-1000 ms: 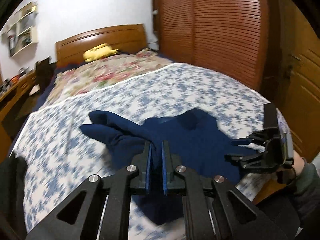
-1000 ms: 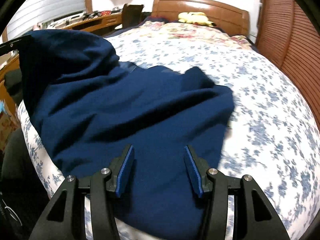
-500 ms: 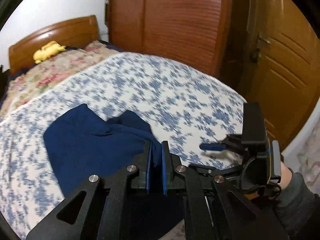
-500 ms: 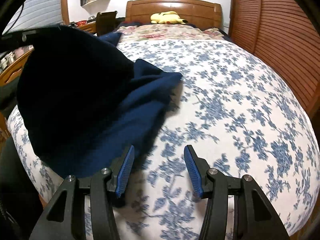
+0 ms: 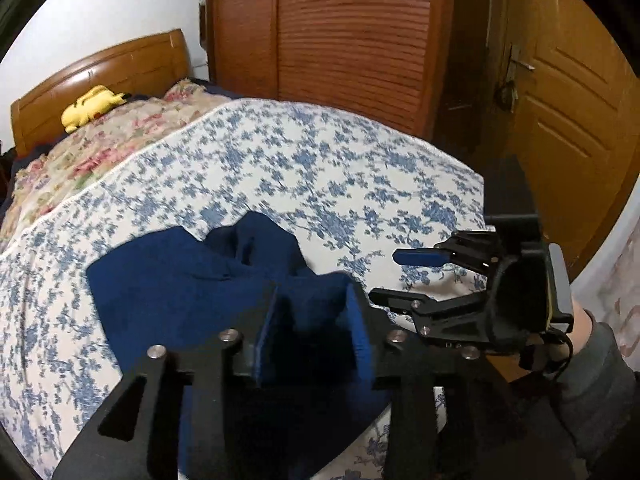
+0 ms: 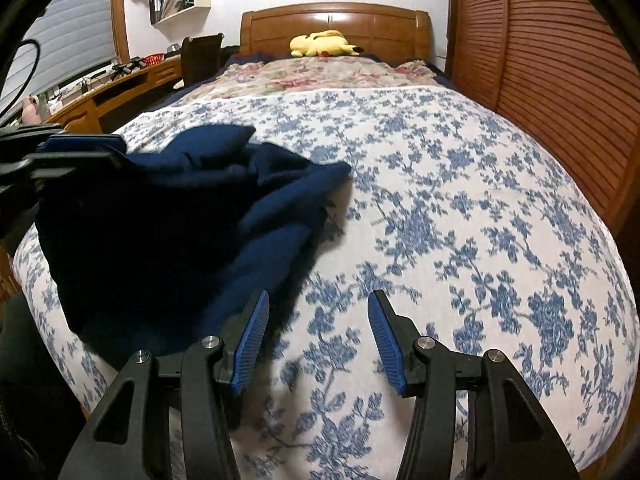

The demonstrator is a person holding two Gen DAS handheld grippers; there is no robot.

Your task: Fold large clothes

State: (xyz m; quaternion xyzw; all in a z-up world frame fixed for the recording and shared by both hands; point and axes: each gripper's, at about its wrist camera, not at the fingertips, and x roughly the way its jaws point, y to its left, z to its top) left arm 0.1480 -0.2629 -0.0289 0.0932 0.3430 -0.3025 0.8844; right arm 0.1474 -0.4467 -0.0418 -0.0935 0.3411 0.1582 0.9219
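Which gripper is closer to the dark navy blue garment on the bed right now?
Left. The left gripper is right over the dark navy blue garment, fingers open; the right gripper is beside it over the floral bedsheet.

Bed (image 6: pixel 460 208) with blue-floral white cover, wooden headboard (image 6: pixel 336 24) at the far end.

A navy garment (image 6: pixel 168 232) lies bunched on the cover, left of and touching the right gripper's left finger, and spreads beneath and ahead of the left gripper's fingers. Beyond the fingers, a pink-floral blanket (image 6: pixel 320 76) covers the head end; a yellow plush toy (image 6: pixel 322 43) rests just before the headboard.
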